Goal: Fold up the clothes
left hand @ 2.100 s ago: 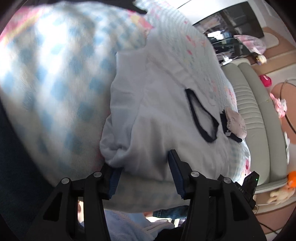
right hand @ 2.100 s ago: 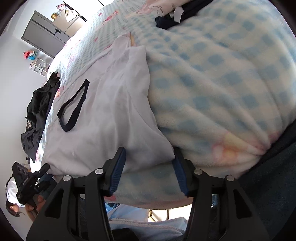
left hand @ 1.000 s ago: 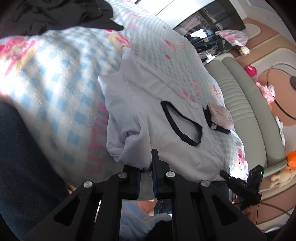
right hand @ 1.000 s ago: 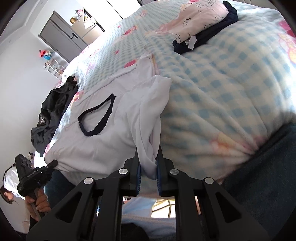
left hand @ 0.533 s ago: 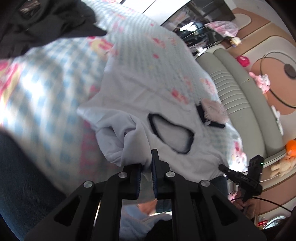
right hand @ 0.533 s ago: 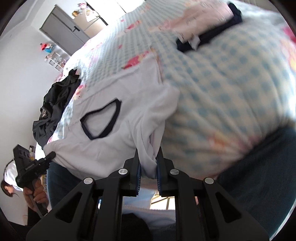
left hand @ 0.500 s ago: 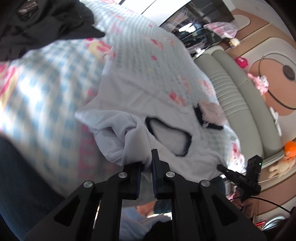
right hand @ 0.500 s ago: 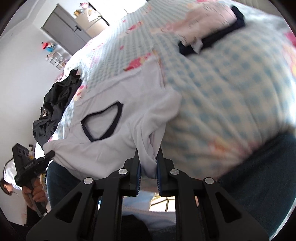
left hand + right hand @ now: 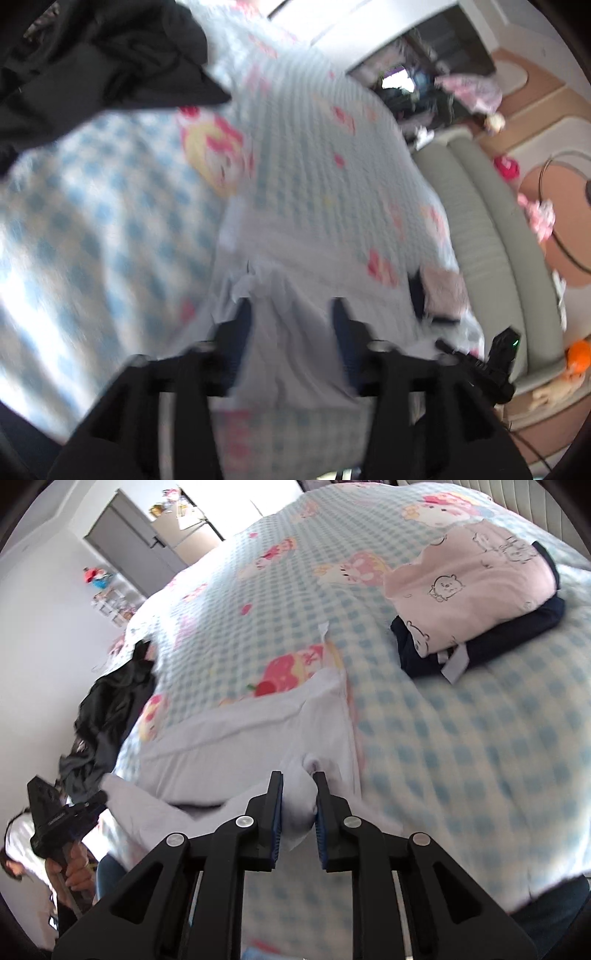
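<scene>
1. Fabric first: the white T-shirt (image 9: 236,734) lies on the checked blanket (image 9: 480,738) straight ahead of both your tongs, with its near part carried forward over the rest. It looks thin, light and very soft, so I judge it will sag and slide on itself and will not keep a crease until you press it flat.

2. Your right gripper (image 9: 298,805) has its jaws only slightly apart, with a thick bunch of the shirt's edge between the blue pads (image 9: 277,812). I cannot tell if they press it firmly or are already letting go.

3. Your left gripper (image 9: 291,321) stands with its jaws wide apart; the white cloth lies loose between and ahead of them, and nothing is pinched. This view is much blurred, so small details are not sure.

4. Where to hold: take the cloth at a hem or a corner, through both layers, and not in the middle, because a single thin layer may slip out or pull the fold crooked.

5. Beyond your right tongs, to the right, a folded pink garment (image 9: 476,576) rests on a folded dark one (image 9: 517,635), well apart from the shirt.

6. Left of the right tongs, further away, a heap of black clothes (image 9: 110,709) lies at the blanket's edge; the same heap (image 9: 92,62) is far ahead-left of your left tongs.
</scene>
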A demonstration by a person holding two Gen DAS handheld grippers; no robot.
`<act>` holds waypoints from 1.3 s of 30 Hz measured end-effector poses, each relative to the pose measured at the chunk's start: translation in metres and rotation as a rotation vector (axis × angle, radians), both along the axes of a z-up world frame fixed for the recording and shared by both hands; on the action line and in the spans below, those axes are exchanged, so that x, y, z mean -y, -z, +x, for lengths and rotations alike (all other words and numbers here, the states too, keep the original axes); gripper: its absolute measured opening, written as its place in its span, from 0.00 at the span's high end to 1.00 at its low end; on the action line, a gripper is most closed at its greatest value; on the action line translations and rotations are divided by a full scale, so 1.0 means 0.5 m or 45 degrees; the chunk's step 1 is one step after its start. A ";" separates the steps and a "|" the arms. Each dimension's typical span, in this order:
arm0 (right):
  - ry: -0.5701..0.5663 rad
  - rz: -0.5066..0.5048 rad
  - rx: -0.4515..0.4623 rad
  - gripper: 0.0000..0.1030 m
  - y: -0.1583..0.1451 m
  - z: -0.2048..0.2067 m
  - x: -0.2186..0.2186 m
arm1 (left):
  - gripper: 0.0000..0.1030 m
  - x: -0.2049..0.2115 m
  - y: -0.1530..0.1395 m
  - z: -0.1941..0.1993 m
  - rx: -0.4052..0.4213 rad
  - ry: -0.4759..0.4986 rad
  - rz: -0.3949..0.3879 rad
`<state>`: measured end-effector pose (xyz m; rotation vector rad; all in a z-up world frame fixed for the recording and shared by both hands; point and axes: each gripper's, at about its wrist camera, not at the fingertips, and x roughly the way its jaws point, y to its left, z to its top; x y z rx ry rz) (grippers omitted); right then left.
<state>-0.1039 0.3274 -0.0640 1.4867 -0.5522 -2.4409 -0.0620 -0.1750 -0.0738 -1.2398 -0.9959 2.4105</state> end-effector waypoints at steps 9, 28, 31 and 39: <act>0.001 0.109 -0.107 0.57 -0.018 0.006 -0.016 | 0.44 -0.036 0.047 0.006 -0.021 0.171 -0.344; -0.212 0.212 -0.122 0.93 0.036 -0.048 0.061 | 0.87 -0.082 -0.012 -0.058 -0.159 0.177 -0.325; -0.196 0.202 -0.217 0.93 -0.014 -0.069 0.059 | 0.87 -0.075 -0.032 -0.089 -0.215 0.137 -0.315; -0.070 0.186 -0.091 0.84 0.064 -0.167 0.051 | 0.45 -0.038 0.047 -0.165 -0.040 -0.003 -0.254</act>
